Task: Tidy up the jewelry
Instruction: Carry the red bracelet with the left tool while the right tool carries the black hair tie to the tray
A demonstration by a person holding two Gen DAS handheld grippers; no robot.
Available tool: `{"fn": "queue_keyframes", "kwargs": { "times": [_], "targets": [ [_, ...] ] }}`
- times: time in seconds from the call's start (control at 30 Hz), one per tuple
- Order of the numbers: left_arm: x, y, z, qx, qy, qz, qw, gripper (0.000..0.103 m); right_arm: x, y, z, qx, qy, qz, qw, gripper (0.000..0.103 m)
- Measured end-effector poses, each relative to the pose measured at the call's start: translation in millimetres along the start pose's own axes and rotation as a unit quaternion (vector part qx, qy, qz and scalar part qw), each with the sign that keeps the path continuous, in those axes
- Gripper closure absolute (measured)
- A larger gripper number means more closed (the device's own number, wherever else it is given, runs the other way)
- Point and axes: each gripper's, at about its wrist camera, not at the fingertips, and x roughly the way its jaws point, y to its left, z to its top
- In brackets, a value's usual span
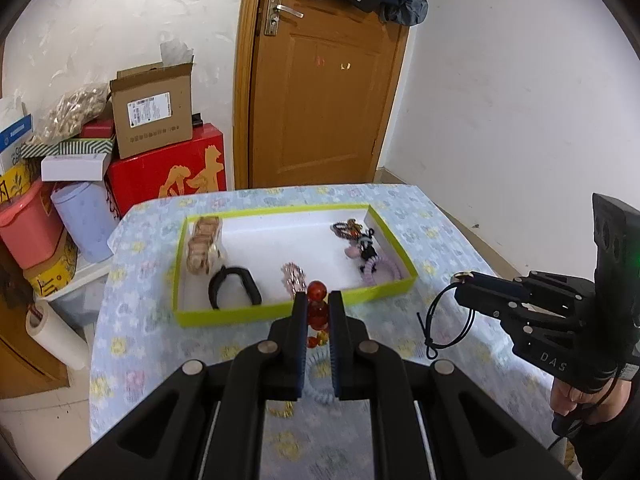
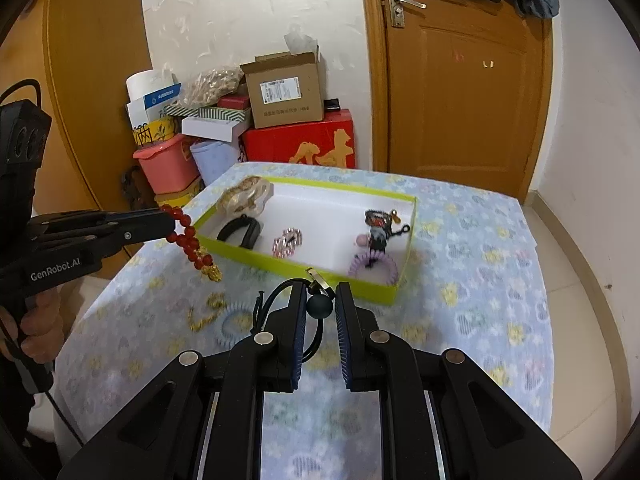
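Two pieces are in our grippers at once, both raised above the table [image 2: 480,240] just before the near wall of the green tray [image 2: 296,266]. Our left gripper [image 1: 318,300] is clenched on a red bead bracelet [image 2: 186,236], which hangs from its fingers with a gold charm at the bottom. Our right gripper [image 2: 320,292] is grasping a black cord necklace [image 1: 440,316] with a dark round bead [image 2: 320,306] between its fingers, and the loop hangs down on the left side. We judge that the step in hand is to carry both pieces over the tray wall. To do it well, we should lift high enough that the hanging ends do not catch the rim, lower each piece to a free white part of the floor, and release only when it rests there. In the left wrist view the tray holds a beige bead bundle [image 1: 204,246] at 10 o'clock, a black band [image 1: 236,286] at 7 o'clock, a pink sparkling piece [image 1: 293,276] at 6 o'clock, a dark keychain cluster [image 1: 356,240] at 2 o'clock and a purple coil tie [image 1: 382,268] at 4 o'clock. A gold chain [image 2: 208,312] and a blue coil tie [image 2: 236,328] lie on the cloth, outside the tray.
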Motion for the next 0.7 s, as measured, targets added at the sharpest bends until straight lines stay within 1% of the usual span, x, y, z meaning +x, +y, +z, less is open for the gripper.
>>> {"fn": "queue_keyframes", "kwargs": {
  "times": [0.33, 0.7],
  "targets": [
    [35.3, 13.0, 33.8, 0.002, -0.001, 0.008, 1.0, 0.093, 42.6, -11.7, 35.0, -0.001, 0.003, -0.004, 1.0, 0.088],
    [104.7, 37.9, 55.4, -0.005, 0.035, 0.026, 0.999, 0.093, 117.9, -44.4, 61.4, 0.02, 0.043, -0.003, 0.999, 0.088]
  ]
}}
